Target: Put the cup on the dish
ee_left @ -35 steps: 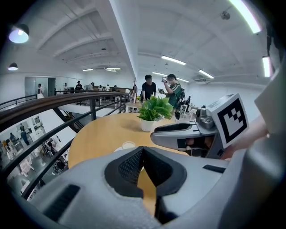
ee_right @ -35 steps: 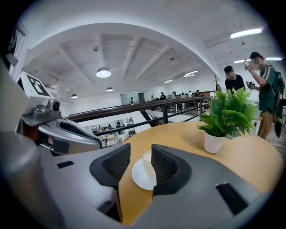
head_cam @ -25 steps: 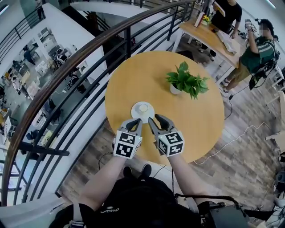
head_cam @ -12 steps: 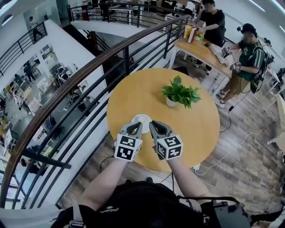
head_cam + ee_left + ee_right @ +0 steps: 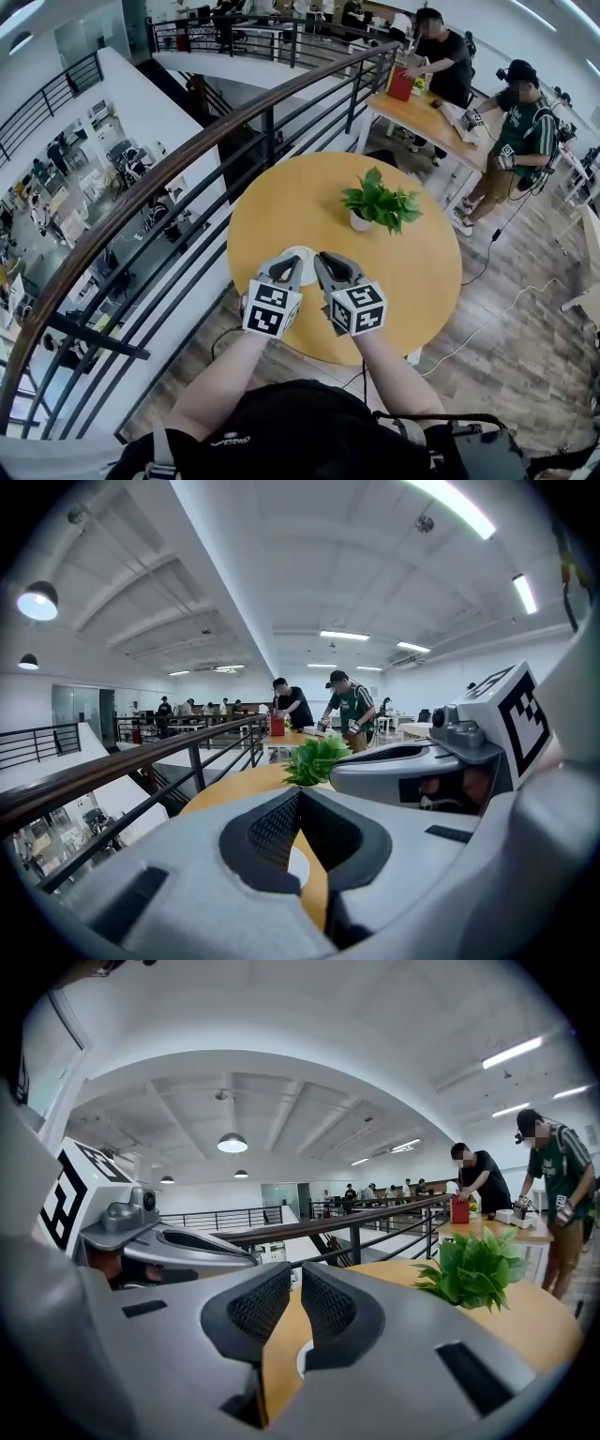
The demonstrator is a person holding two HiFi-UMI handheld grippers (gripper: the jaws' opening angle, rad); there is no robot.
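On the near side of the round wooden table [image 5: 412, 272] lies a white dish [image 5: 302, 252], mostly hidden behind my two grippers. The cup cannot be made out from here. My left gripper [image 5: 288, 262] hovers above the dish's left side and my right gripper [image 5: 324, 258] above its right side, both lifted off the table. In the left gripper view the left gripper [image 5: 300, 793] is shut and empty, with a sliver of the dish [image 5: 296, 865] showing below it. The right gripper [image 5: 295, 1281] is shut with nothing between its pads; the dish [image 5: 304, 1359] peeks out beneath.
A potted green plant [image 5: 380, 204] stands further back on the table. A dark curved railing [image 5: 187, 150] runs close along the table's left and far side, with a drop beyond. Two people stand at a second wooden table [image 5: 427, 112] at the back right.
Both grippers have risen from the dish and drawn slightly back towards me. The right gripper's jaws, a little apart a second ago, have closed.
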